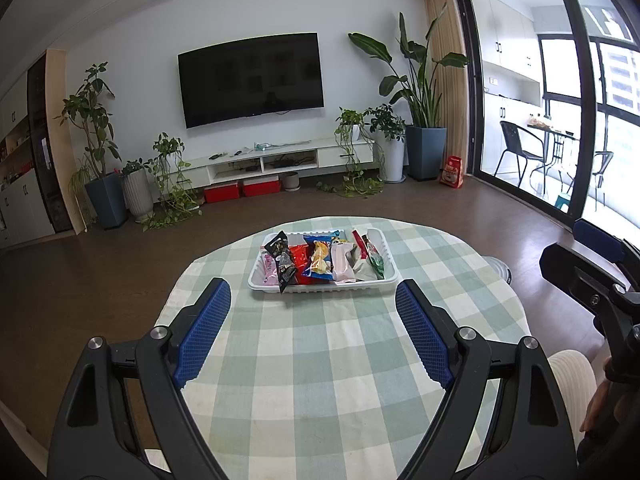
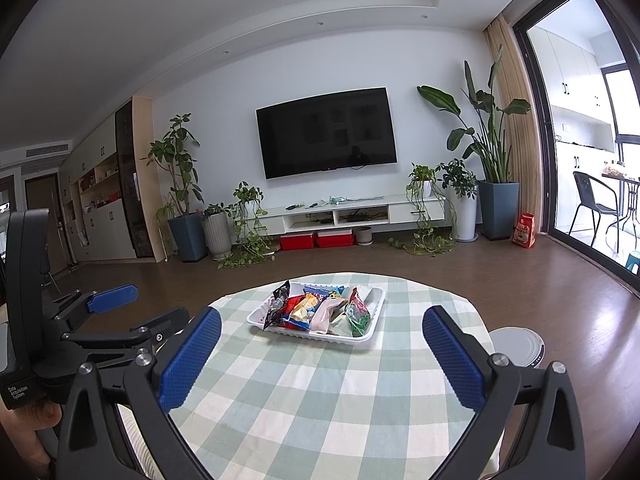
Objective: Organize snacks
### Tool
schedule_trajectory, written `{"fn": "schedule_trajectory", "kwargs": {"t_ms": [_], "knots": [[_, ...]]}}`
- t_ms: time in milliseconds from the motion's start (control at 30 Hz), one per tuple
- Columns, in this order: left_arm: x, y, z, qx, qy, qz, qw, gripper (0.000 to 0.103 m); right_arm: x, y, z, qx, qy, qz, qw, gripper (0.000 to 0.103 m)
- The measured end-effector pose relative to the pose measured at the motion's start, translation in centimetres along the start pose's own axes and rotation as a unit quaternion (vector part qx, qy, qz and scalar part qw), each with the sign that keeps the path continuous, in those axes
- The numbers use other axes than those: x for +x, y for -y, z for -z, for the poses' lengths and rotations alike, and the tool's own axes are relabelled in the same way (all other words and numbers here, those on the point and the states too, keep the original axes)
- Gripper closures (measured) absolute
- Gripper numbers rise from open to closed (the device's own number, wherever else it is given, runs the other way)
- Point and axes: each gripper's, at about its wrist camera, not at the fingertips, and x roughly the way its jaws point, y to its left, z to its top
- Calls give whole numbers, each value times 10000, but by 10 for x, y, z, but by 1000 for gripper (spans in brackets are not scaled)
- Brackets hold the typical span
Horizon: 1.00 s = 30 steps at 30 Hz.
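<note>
Your left gripper (image 1: 313, 344) hangs over the near part of the tabletop (image 1: 320, 380), jaws spread wide and holding nothing. Your right gripper (image 2: 322, 364) is in the same condition: jaws released, empty.

The white tray (image 1: 394, 276) lies straight ahead of both, well apart from either set of jaws, on the far half of the checked cloth. In the left view it sits centred between the jaws, its long axis running left to right across your line of approach. In the right view the white tray (image 2: 374, 328) lies ahead and slightly left, turned at an angle. Neither hand looks clearly nearer; the left is the better aligned.

Contents: the snack packets (image 1: 320, 260) are all inside the tray, packed side by side with their long axes pointing away from you. A black packet (image 1: 286, 276) at the left overhangs the near rim. No packet lies loose on the cloth. The task appears close to complete, perhaps apart from that overhang.

A pale round appliance (image 2: 520, 346) stands on the floor beyond the right edge.
</note>
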Motion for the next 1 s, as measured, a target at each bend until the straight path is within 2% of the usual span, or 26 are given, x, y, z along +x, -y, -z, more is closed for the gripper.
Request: {"fn": "schedule_trajectory", "kwargs": {"t_ms": [1000], "knots": [[0, 0, 1, -4, 8, -1, 10000, 19, 0, 0, 2, -5, 3, 3, 10000, 0]]}}
